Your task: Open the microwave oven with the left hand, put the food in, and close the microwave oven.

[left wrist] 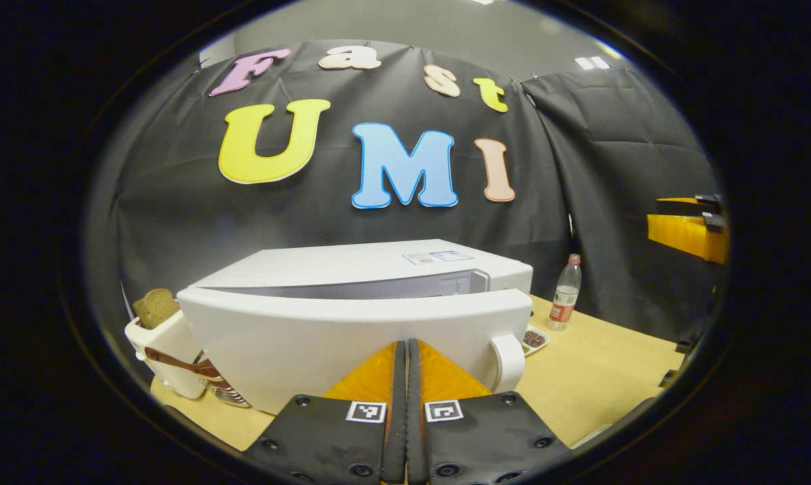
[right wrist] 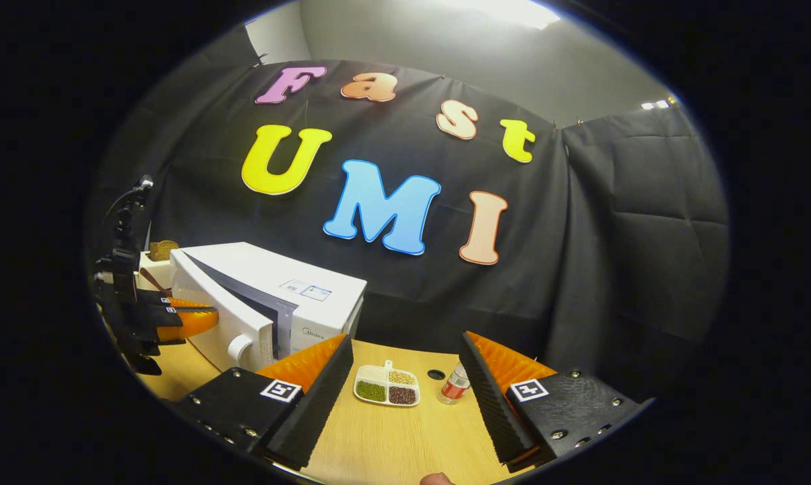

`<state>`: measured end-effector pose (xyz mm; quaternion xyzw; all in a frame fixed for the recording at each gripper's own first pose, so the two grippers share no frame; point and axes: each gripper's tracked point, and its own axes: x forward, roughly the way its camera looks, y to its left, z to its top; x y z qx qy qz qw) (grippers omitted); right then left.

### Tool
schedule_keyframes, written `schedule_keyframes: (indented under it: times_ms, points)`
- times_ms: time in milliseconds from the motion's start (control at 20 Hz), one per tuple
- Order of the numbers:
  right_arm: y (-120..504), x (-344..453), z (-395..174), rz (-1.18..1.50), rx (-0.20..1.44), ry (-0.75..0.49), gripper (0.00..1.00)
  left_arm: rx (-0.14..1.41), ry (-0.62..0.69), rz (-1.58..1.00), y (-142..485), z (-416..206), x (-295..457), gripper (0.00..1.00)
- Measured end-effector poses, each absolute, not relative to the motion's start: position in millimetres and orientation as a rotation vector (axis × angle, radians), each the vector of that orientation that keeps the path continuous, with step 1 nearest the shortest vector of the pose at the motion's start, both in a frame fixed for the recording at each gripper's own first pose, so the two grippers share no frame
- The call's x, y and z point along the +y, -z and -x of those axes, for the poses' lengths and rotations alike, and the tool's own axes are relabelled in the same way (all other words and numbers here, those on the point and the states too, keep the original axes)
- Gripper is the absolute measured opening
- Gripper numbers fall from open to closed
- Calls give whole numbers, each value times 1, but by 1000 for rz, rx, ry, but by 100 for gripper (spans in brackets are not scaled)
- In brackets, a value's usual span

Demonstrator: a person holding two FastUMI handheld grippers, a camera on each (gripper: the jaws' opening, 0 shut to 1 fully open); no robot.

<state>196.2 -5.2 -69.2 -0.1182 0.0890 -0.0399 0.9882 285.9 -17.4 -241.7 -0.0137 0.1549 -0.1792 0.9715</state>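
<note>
The white microwave (left wrist: 351,266) stands on the wooden table (left wrist: 594,377) with its door (left wrist: 311,330) ajar, a gap showing along the top edge. My left gripper (left wrist: 406,345) is shut, its tips against the door's front face, left of the round knob (left wrist: 510,360). In the right gripper view the microwave (right wrist: 291,289) sits at the left with the left gripper (right wrist: 193,316) at its door. My right gripper (right wrist: 405,337) is open above the table. Beyond its fingers lies the food, a white divided tray (right wrist: 386,385) of beans and grains, also seen as the tray (left wrist: 535,339) right of the microwave.
A plastic bottle (right wrist: 455,385) with a red label stands right of the tray. A white toaster (left wrist: 166,350) with a slice of bread (left wrist: 155,306) sits left of the microwave. A small dark hole (right wrist: 436,374) marks the table (right wrist: 392,438).
</note>
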Motion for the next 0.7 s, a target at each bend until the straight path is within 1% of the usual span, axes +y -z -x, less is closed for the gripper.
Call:
schedule_keyframes:
  times_ms: [450, 700]
  points:
    - [70, -29, -188, 224, 192, 108, 97, 316, 317, 33, 244, -321, -23, 7]
    - [56, -48, -173, 218, 162, 131, 97, 315, 286, 43, 245, -325, -23, 7]
